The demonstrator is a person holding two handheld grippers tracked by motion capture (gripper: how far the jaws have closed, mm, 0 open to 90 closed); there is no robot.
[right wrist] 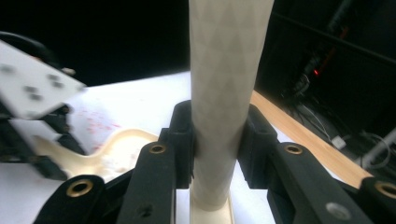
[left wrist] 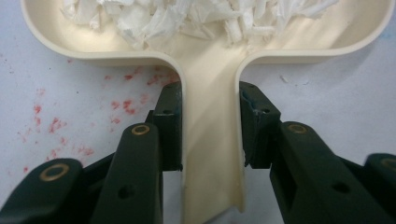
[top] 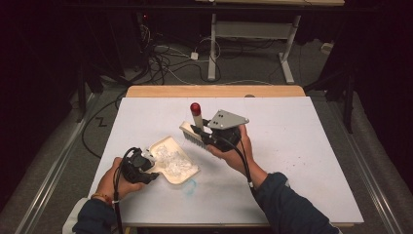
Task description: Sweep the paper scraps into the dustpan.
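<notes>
A cream dustpan [top: 181, 168] lies on the white table [top: 302, 146], with white paper shreds [top: 173, 163] piled in it. My left gripper [top: 151, 165] is shut on the dustpan's handle [left wrist: 210, 140]; both pads press its sides, and the shreds [left wrist: 187, 16] fill the pan just beyond. My right gripper [top: 197, 130] is shut on the cream handle [right wrist: 224, 93] of a brush [top: 194, 134], which has a red cap [top: 196, 107] on top. The brush is held above the table behind the pan, handle upright and bristle head low. In the right gripper view the dustpan [right wrist: 123, 144] sits at lower left.
Faint red specks [left wrist: 56, 126] and a bluish mark [top: 191, 186] stain the table near the pan. A wooden strip [top: 214, 91] edges the far side. Beyond it the floor holds cables [top: 165, 58] and a desk frame [top: 253, 34].
</notes>
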